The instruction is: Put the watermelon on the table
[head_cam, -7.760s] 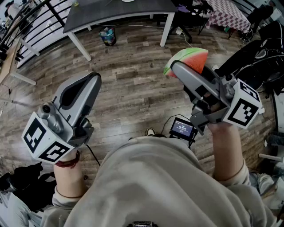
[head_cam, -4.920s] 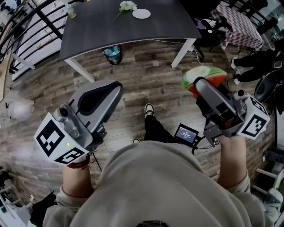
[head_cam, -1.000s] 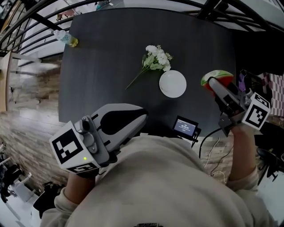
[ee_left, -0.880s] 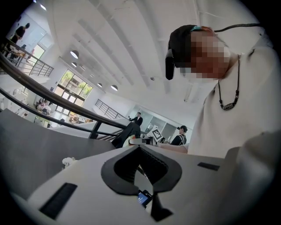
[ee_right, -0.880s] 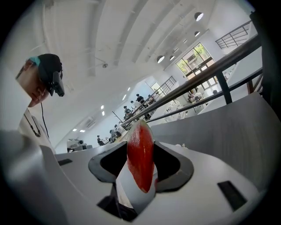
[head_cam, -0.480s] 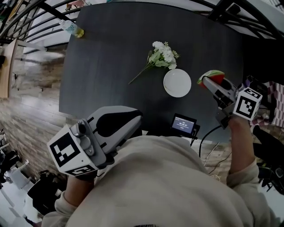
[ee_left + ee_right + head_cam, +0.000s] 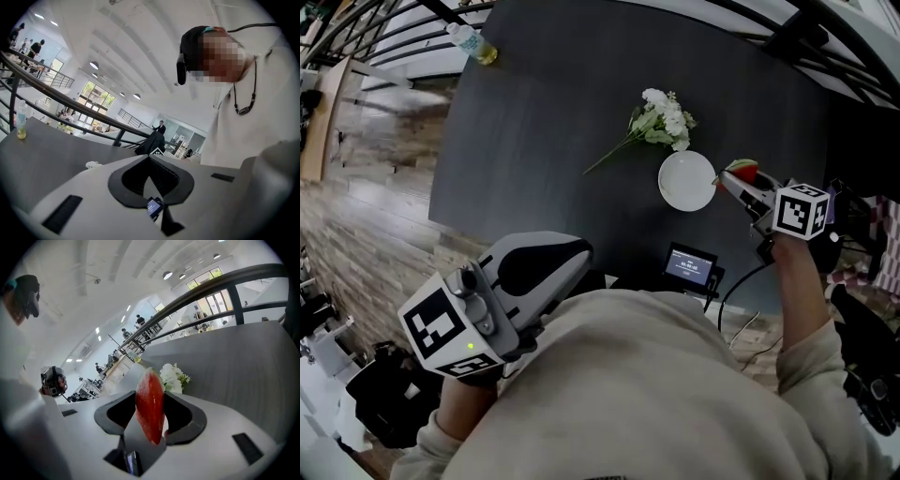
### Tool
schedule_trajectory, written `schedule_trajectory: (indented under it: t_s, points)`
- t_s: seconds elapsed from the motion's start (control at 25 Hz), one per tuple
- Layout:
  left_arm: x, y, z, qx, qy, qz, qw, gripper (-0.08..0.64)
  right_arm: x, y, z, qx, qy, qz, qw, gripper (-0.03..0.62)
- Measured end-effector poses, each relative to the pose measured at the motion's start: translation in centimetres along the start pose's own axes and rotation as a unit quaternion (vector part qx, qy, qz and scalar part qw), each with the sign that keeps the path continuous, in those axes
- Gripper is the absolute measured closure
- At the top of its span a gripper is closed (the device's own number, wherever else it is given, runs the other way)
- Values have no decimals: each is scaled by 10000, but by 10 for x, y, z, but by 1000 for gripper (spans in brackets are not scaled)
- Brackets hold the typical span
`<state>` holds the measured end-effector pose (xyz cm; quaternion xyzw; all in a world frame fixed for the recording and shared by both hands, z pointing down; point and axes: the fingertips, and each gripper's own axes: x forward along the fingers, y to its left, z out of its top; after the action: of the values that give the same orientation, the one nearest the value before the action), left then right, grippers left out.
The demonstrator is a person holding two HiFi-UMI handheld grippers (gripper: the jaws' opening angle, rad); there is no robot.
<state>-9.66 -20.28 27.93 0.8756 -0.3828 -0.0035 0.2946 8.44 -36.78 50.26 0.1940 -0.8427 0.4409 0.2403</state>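
A watermelon slice, red with a green rind, is clamped edge-on in my right gripper, low over the dark table just right of a white plate. In the right gripper view the slice stands upright between the black pads, with my right gripper shut on it. My left gripper hangs at the table's near edge, close to my body. Seen in the left gripper view, my left gripper has its tips together and nothing in it.
White flowers lie on the table beyond the plate, and the flowers show just past the slice. A plastic bottle stands at the far left corner. A small screen hangs at my waist. Railings run behind the table.
My right gripper has sunk with the slice towards the tabletop, ending beside the plate. My left gripper has dropped slightly. The table has drawn nearer in the head view.
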Motion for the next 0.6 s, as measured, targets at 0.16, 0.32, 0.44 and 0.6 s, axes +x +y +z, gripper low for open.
schedule_trajectory:
  t_s: [0.16, 0.32, 0.44, 0.6]
  points:
    - [-6, 4, -2, -43, -72, 102, 9999, 554, 18, -16, -14, -17, 351, -71, 9994, 390]
    - [-10, 1, -6, -94, -88, 189, 9997, 554, 34, -34, -31, -85, 811, -116, 9966, 390]
    - [-14, 2, -7, -103, -107, 259, 9996, 552, 53, -51, -48, -161, 1280, -200, 9914, 390]
    - [-21, 5, -8, -144, -162, 393, 9990, 554, 73, -65, -69, -368, 1984, -264, 9791, 390]
